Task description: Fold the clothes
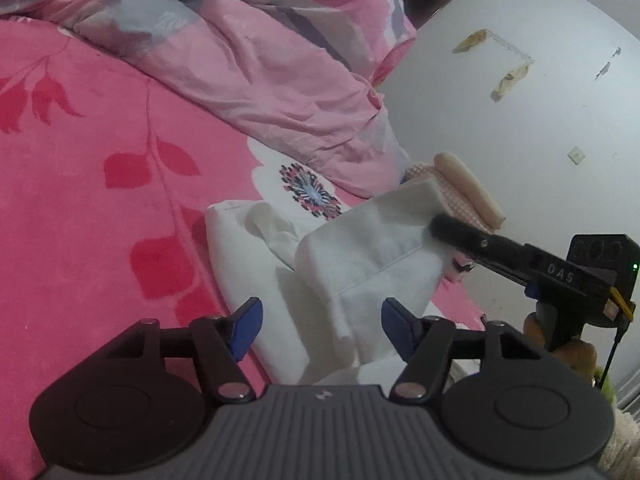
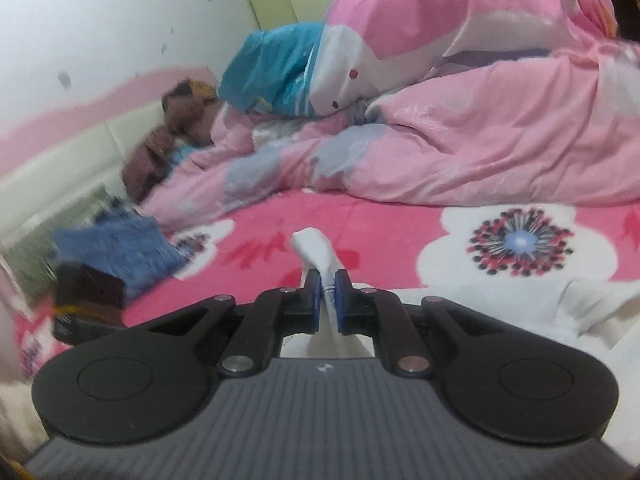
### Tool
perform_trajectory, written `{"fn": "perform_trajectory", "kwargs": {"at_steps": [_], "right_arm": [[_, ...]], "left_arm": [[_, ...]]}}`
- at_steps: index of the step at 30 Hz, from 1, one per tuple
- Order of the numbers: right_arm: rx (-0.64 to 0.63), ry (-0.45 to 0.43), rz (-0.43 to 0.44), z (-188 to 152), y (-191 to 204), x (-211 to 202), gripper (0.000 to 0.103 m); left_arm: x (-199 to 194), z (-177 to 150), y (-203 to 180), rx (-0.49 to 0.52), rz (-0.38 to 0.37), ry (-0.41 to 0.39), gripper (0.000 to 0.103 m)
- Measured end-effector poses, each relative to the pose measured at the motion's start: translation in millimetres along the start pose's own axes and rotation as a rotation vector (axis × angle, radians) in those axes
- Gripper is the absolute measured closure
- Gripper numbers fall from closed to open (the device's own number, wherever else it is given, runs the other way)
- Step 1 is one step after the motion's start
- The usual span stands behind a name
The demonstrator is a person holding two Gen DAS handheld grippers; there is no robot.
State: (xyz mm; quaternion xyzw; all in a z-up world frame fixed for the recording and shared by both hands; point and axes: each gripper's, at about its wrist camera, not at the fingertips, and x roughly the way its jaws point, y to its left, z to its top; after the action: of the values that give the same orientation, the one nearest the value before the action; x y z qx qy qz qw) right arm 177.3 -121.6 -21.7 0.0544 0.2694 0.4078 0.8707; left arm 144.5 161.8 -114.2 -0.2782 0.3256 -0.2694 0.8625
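Note:
A white garment [image 1: 360, 264] lies partly folded on the pink flowered bedsheet [image 1: 100, 184]. In the left wrist view my left gripper [image 1: 322, 328] stands open just above the cloth's near part, blue pads apart, nothing between them. The other gripper [image 1: 452, 232] reaches in from the right and holds up a flap of the white cloth. In the right wrist view my right gripper [image 2: 327, 300] is shut on a bunched corner of the white garment [image 2: 314, 250], which sticks up past the blue pads. More white cloth [image 2: 520, 316] spreads to the right.
A rumpled pink and grey quilt [image 1: 256, 52] is heaped at the back of the bed [image 2: 480, 128]. A blue towel [image 2: 120, 248] and dark box [image 2: 86, 292] sit at the left, a brown bundle [image 2: 168, 140] by the headboard. A rolled cream cloth [image 1: 468, 188] lies near the wall.

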Motion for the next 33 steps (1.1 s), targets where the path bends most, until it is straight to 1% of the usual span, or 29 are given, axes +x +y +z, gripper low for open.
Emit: {"fn": "perform_trajectory", "kwargs": {"at_steps": [1, 3, 6, 9, 13, 15, 17, 18, 19, 20, 21, 22, 23, 24, 25, 26, 28, 29, 31, 33], "right_arm": [[-0.001, 0.013, -0.001, -1, -1, 6, 0.097], [0.009, 0.030, 0.001, -2, -6, 15, 0.097], [0.079, 0.011, 0.041, -1, -15, 15, 0.097], [0.089, 0.027, 0.040, -3, -20, 18, 0.096], [0.138, 0.101, 0.034, -10, -34, 37, 0.095], [0.159, 0.126, 0.030, -14, -40, 45, 0.094], [0.174, 0.141, 0.023, -17, -45, 52, 0.094], [0.182, 0.148, 0.020, -19, -48, 55, 0.094], [0.188, 0.155, 0.018, -20, -50, 59, 0.093], [0.195, 0.167, 0.015, -22, -52, 62, 0.092], [0.201, 0.183, 0.007, -23, -54, 66, 0.090], [0.211, 0.197, -0.008, -23, -57, 68, 0.080], [0.224, 0.209, -0.026, -23, -59, 68, 0.071], [0.244, 0.209, -0.035, -22, -62, 65, 0.069], [0.268, 0.191, -0.029, -20, -66, 58, 0.066], [0.287, 0.167, -0.018, -18, -69, 48, 0.060], [0.279, 0.132, -0.002, -13, -71, 26, 0.058], [0.245, 0.136, 0.005, -11, -70, 17, 0.058], [0.159, 0.164, 0.014, -10, -66, 4, 0.058], [0.079, 0.218, 0.025, -12, -61, -1, 0.058]], "left_arm": [[2, 1, 1, -0.010, 0.003, 0.004, 0.042], [4, 2, 3, -0.028, 0.008, 0.010, 0.043], [3, 5, 5, -0.038, 0.008, 0.006, 0.043], [9, 9, 6, -0.041, 0.032, 0.013, 0.043], [17, 12, 4, -0.032, 0.060, 0.021, 0.047], [19, 12, 1, -0.021, 0.083, 0.022, 0.054], [21, 12, -2, 0.000, 0.118, 0.018, 0.066], [22, 11, -4, 0.013, 0.139, 0.016, 0.069], [23, 11, -6, 0.023, 0.157, 0.013, 0.076], [22, 10, -6, 0.030, 0.172, 0.009, 0.079], [22, 10, -7, 0.037, 0.187, 0.006, 0.081], [21, 9, -8, 0.042, 0.200, 0.003, 0.083], [21, 9, -8, 0.047, 0.211, 0.001, 0.083], [19, 9, -9, 0.051, 0.217, 0.002, 0.083], [17, 9, -9, 0.053, 0.219, 0.001, 0.083], [15, 10, -10, 0.056, 0.224, -0.003, 0.082], [18, 11, -16, 0.087, 0.232, -0.001, 0.078], [21, 12, -20, 0.109, 0.235, 0.002, 0.076], [27, 13, -27, 0.152, 0.243, 0.008, 0.075], [33, 14, -35, 0.195, 0.251, 0.014, 0.075]]}}
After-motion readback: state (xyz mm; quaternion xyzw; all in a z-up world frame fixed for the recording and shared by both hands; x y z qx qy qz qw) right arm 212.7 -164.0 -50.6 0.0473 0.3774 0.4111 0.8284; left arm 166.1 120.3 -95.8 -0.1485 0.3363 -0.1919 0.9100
